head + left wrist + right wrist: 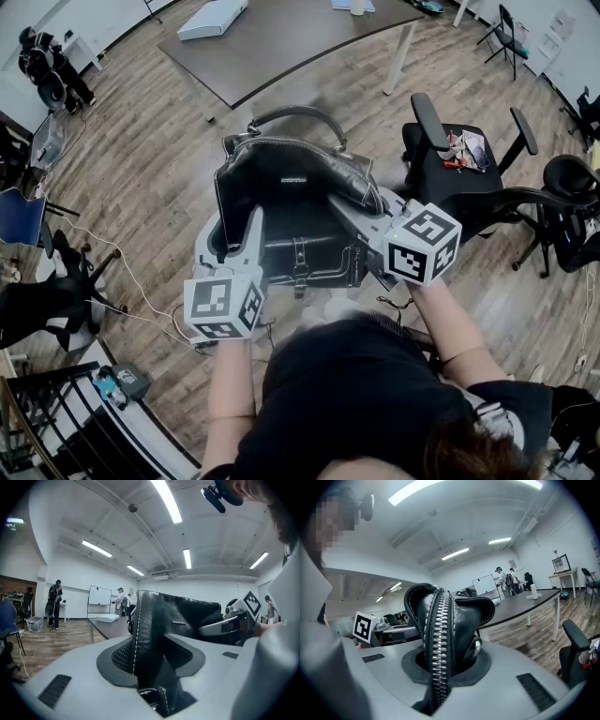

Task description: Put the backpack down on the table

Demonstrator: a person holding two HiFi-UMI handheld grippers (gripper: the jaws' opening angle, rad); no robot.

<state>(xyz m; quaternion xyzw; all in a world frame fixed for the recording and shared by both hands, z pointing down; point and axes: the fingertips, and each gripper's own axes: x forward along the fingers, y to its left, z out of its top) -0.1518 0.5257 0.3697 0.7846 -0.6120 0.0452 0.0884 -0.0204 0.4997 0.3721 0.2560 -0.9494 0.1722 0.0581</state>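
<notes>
A black leather backpack with white stitching hangs in the air in front of me, above the wooden floor. My left gripper is shut on its left edge; the stitched leather fills the space between the pads. My right gripper is shut on the right side, with the zipper seam clamped between its pads. The top handle arches toward the brown table, which stands a short way beyond the bag.
A white box lies on the table's far left part. A black office chair with small items on its seat stands to the right. More chairs and cables are at the left. People stand far off by a whiteboard.
</notes>
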